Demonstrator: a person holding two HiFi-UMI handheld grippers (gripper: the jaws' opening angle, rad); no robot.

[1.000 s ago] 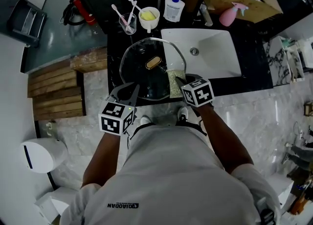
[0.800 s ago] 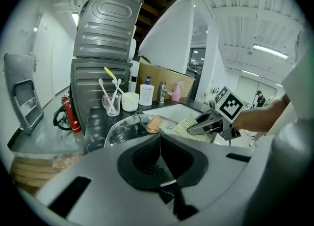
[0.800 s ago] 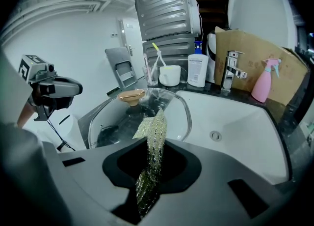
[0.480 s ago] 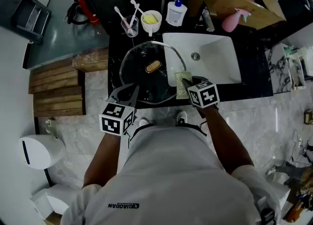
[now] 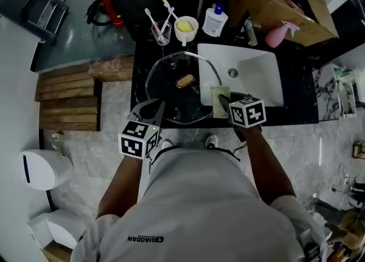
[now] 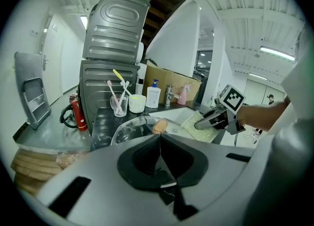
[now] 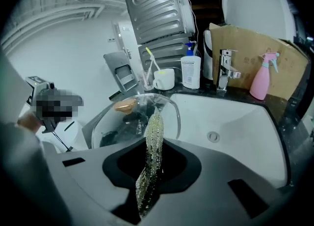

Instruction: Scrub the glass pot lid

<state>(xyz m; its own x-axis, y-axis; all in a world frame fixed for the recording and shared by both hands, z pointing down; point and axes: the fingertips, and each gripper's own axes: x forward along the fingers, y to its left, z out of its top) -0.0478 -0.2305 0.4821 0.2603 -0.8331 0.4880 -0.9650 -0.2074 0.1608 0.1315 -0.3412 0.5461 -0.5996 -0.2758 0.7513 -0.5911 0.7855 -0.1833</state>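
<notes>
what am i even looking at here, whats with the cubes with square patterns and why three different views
There is no robot here. A person holds a hand tool with two-jawed tongs in each hand, and the patterned cubes are part of those tools.

The head view comes from a camera on the person's head, looking down. The other two views come from a camera riding on each tool, looking along its jaws.

On the black counter lies a glass lid, beside a white sink. Behind them stand a cup of toothbrushes, a mug, a soap bottle and a pink spray bottle.

The right tongs are shut on a yellowish scrub pad, at the lid's right edge. The left tongs are closed, with their tips at the lid's near edge. I cannot tell whether they pinch it.
</notes>
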